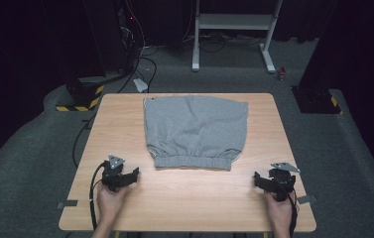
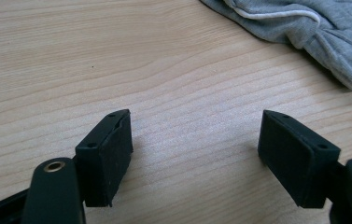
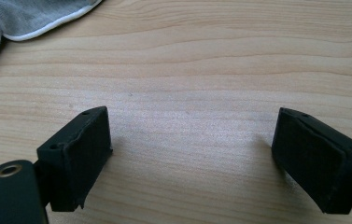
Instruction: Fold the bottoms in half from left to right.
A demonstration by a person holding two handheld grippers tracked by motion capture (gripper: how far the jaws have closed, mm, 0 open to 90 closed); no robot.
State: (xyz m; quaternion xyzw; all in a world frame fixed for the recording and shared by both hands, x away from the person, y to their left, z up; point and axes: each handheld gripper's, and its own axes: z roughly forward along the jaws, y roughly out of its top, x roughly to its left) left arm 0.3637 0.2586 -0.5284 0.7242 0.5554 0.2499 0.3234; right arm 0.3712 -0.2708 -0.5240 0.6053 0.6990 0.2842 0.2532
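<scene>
A grey pair of shorts (image 1: 196,130) lies flat in the middle of the wooden table (image 1: 125,119), its elastic waistband toward me. My left gripper (image 1: 120,177) rests near the front left, to the left of the waistband and apart from it. Its jaws stand open over bare wood in the left gripper view, midpoint (image 2: 197,144), with the shorts (image 2: 313,28) at upper right. My right gripper (image 1: 274,181) sits at the front right, open with nothing between its jaws, midpoint (image 3: 192,149). A white-piped hem of the shorts (image 3: 29,18) shows at upper left there.
Beyond the table's far edge stand a white metal frame (image 1: 234,29), dark equipment with cables (image 1: 120,44) and yellow-black striped bases (image 1: 83,99). Grey carpet surrounds the table. Bare wood lies on both sides of the shorts and along the front edge.
</scene>
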